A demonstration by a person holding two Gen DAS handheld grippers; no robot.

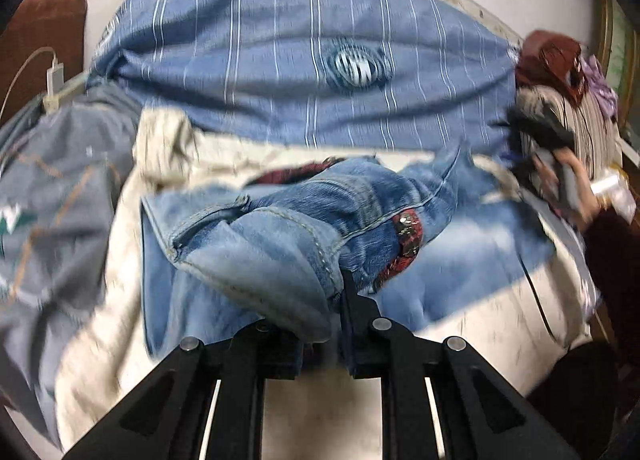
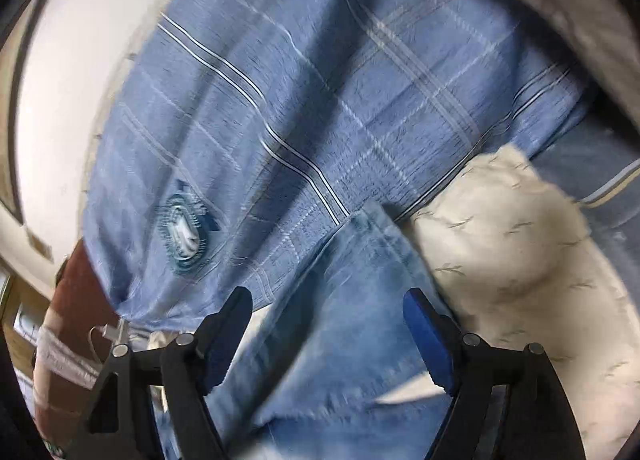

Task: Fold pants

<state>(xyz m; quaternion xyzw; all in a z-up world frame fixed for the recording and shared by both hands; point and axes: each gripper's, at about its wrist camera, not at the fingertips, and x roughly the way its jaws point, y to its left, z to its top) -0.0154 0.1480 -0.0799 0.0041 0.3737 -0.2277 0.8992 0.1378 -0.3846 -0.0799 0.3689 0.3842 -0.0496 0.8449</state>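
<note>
Pants: faded blue denim jeans (image 1: 288, 228) bunched on the cream bed sheet (image 1: 480, 324).
Left gripper (image 1: 340, 300): jaws clenched on denim, carrying the fold.
Right gripper (image 2: 328, 312): jaws released above a leg, probably just letting go.

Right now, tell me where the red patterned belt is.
In the left wrist view, the red patterned belt sits in the jeans waistband, right of centre, just beyond the left claw that pinches the denim.

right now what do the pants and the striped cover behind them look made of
Pants: faded blue denim, judging by the heavy topstitched seams and worn pale patches. Striped cover: thin woven cloth, probably cotton, matte blue with fine white lines and soft creases.
</note>
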